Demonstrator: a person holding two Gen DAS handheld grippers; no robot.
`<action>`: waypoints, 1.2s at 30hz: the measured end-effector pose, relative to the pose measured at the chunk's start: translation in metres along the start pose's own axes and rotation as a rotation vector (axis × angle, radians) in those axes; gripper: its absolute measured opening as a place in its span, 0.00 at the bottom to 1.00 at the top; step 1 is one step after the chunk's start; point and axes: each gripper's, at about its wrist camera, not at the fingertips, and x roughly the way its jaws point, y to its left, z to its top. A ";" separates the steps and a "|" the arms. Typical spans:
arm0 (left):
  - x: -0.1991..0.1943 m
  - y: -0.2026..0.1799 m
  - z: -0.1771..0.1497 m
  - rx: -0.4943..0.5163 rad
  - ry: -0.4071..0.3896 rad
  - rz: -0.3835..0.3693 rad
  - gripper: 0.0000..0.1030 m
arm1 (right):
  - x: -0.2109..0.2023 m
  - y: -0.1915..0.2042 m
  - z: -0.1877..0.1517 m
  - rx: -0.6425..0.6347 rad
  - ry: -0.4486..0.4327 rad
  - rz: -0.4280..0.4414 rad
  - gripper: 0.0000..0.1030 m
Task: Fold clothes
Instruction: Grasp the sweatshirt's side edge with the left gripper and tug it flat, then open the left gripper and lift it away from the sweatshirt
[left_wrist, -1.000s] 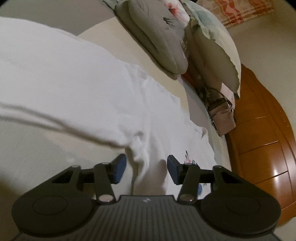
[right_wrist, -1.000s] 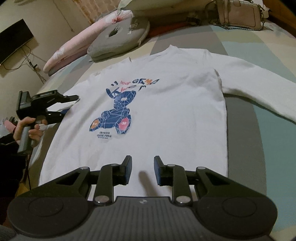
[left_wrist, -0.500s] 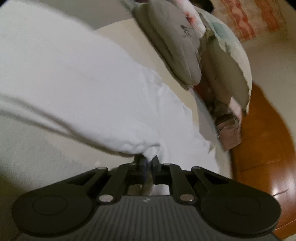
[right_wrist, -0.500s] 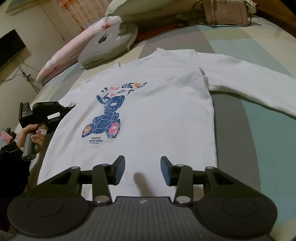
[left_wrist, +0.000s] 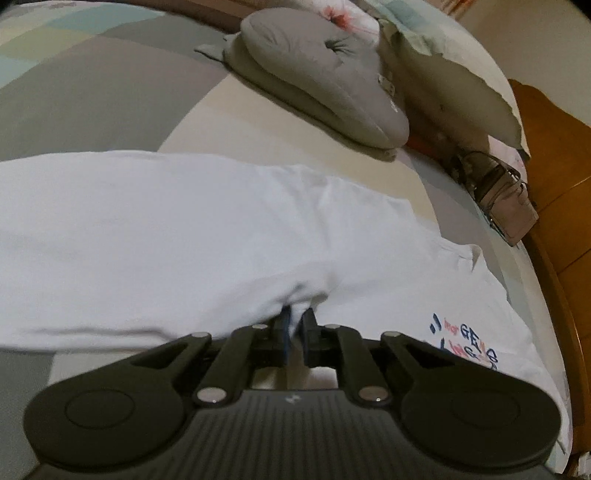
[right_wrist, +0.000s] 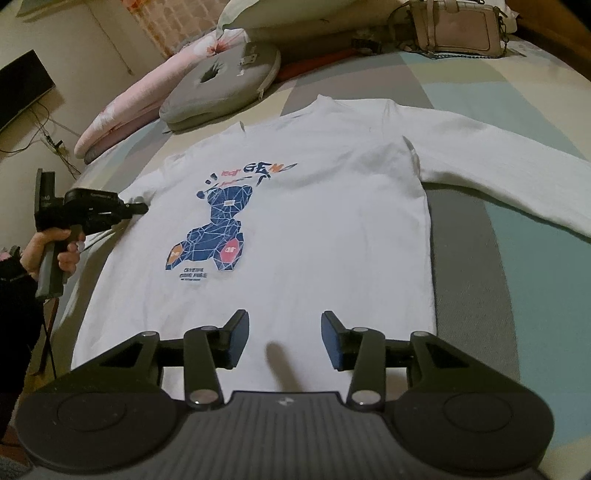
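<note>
A white long-sleeved sweatshirt (right_wrist: 314, 221) with a blue bear print (right_wrist: 218, 229) lies flat, front up, on the bed. My left gripper (left_wrist: 295, 317) is shut on a pinch of its white fabric (left_wrist: 184, 229) where the left sleeve meets the body, and the cloth bunches up there. In the right wrist view the left gripper (right_wrist: 142, 208) sits at the shirt's left edge, held by a person's hand (right_wrist: 55, 251). My right gripper (right_wrist: 282, 328) hovers open over the lower hem with nothing between its fingers. The right sleeve (right_wrist: 498, 173) stretches out to the right.
A round grey cushion (right_wrist: 221, 81) and a pink pillow (right_wrist: 129, 103) lie beyond the collar. A beige handbag (right_wrist: 458, 26) stands at the bed's head by the wooden headboard (left_wrist: 554, 184). A dark screen (right_wrist: 22, 88) hangs on the left wall.
The left jaws closed on the fabric by the sleeve, and that gripper rose a little and rolled. The right jaws spread wider over the hem.
</note>
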 end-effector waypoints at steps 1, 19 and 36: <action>-0.006 0.002 -0.003 -0.003 -0.006 -0.005 0.09 | -0.001 0.000 -0.001 -0.001 -0.002 0.002 0.50; -0.043 -0.022 -0.073 0.100 -0.006 0.037 0.23 | -0.026 0.013 -0.008 -0.010 -0.056 0.018 0.54; -0.076 -0.040 -0.078 0.258 -0.028 0.269 0.07 | -0.030 0.006 -0.009 -0.039 -0.066 -0.030 0.57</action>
